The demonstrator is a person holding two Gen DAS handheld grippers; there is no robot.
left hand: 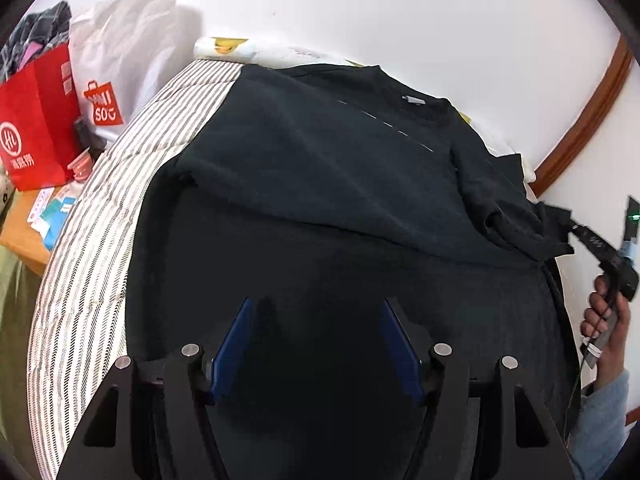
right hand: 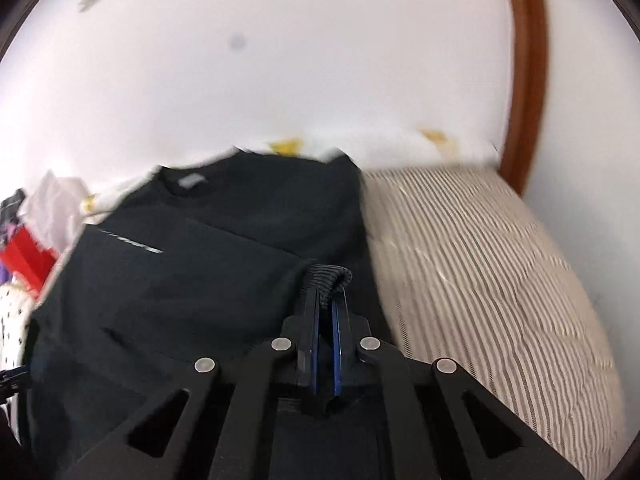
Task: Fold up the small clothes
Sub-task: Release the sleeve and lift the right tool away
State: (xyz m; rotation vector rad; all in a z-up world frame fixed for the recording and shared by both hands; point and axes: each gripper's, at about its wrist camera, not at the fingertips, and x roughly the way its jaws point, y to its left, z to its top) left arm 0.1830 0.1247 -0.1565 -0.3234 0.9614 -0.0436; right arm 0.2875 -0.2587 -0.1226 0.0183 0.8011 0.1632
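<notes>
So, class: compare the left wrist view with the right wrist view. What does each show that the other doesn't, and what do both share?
Only the left wrist view: the open left gripper, a red bag, a white bag, and the person's hand holding the other tool.
Only the right wrist view: the right gripper shut on a ribbed cuff.
Both: the dark sweatshirt on the striped bedding, and the white wall.

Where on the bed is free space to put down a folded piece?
Free: striped bedding between the black sweatshirt and the wall, and the strip along its other side. Crowded: the side table with the red bag.
</notes>
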